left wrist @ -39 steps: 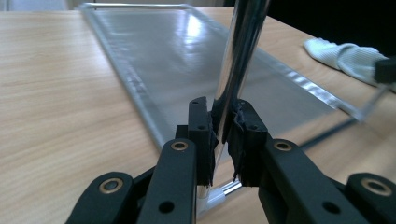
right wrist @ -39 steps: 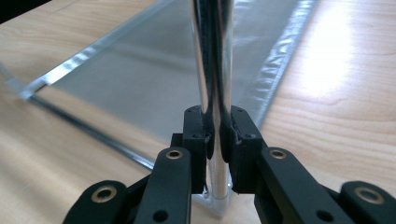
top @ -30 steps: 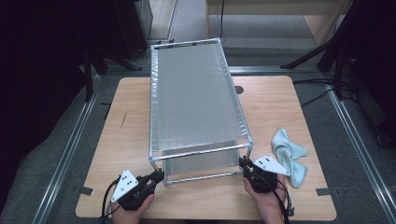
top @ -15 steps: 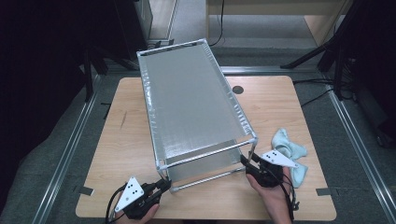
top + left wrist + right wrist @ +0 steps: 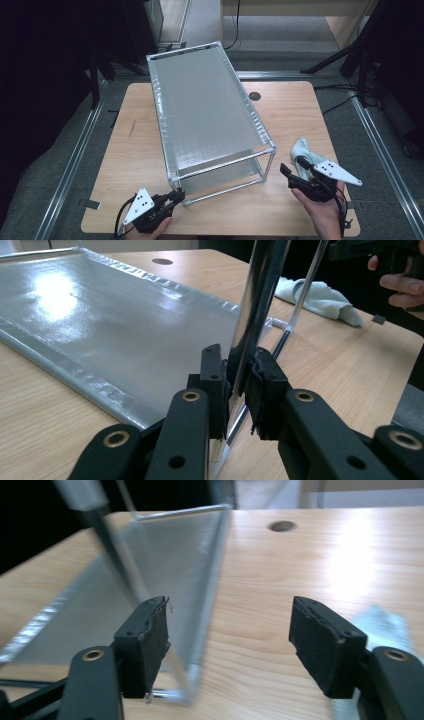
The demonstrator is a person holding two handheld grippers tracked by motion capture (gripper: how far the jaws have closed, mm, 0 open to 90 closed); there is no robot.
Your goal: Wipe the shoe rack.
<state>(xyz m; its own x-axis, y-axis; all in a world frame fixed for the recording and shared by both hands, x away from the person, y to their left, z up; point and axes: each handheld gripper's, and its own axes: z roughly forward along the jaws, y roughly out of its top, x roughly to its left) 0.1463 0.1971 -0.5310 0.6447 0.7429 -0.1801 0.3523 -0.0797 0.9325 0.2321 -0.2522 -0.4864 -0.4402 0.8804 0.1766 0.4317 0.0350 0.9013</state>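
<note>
The left gripper stayed clamped on the metal rack's near corner post. The right gripper, jaws just opened wide and holding nothing, hung just beside the rack's other corner, a cloth behind it.

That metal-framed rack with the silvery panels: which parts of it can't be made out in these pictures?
- High view: the rack's lower shelf, mostly covered by its top panel.
- Left gripper view: the post runs off the top edge.
- Right gripper view: the frame corner is smeared by motion blur.
</note>
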